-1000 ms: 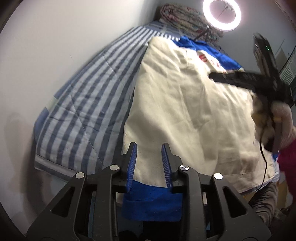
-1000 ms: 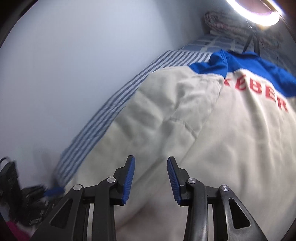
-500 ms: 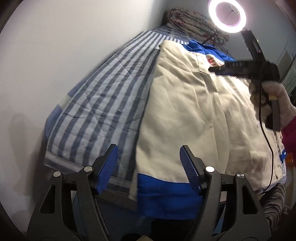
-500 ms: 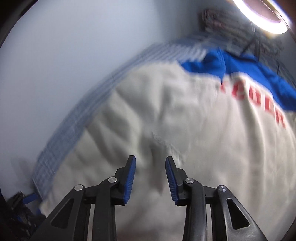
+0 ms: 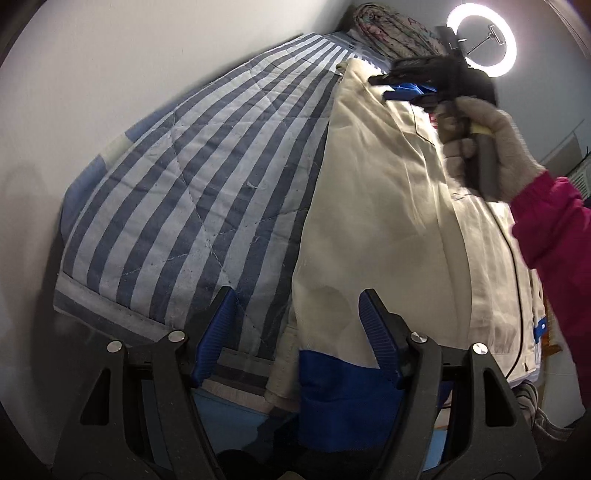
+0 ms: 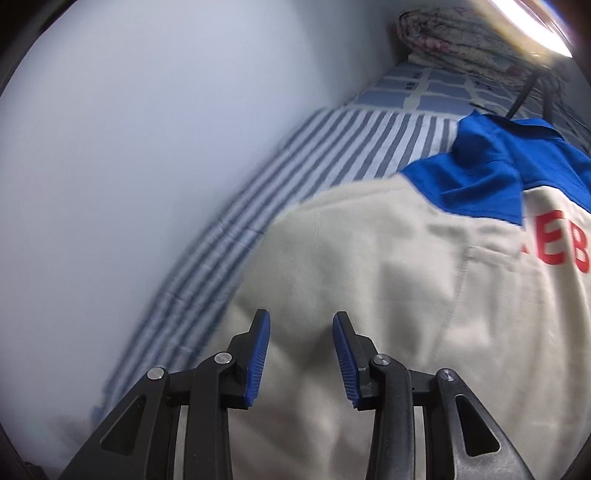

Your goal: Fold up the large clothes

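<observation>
Both claws are seen with jaws apart and nothing between the pads. On the left gripper [image 5: 295,332] the blue-ribbed fingers are spread wide, and the near hem of the cream jacket [image 5: 388,206] is framed in the gap without being pinched. The jacket is laid lengthwise on the striped quilt [image 5: 192,177] toward its right side — its blue cuff [image 5: 332,387] hangs over the near edge of the bed, and the lower end of that cuff is lost behind the gripper body.

The right gripper [image 6: 301,354] is held with a narrower gap above the jacket's upper part; whether the pads touch the cloth cannot be told. From the left wrist view it is blurred, and only its dark outline near the collar can be made out, gripped by a gloved right hand [image 5: 491,147] with a magenta sleeve [image 5: 554,240] behind it.

Red lettering [image 6: 565,247] below the blue collar [image 6: 491,177] is cut off at the frame edge. A ring light [image 5: 480,38] is mostly washed out by glare, and a rolled blanket [image 5: 388,29] is partly hidden at the head of the bed.
</observation>
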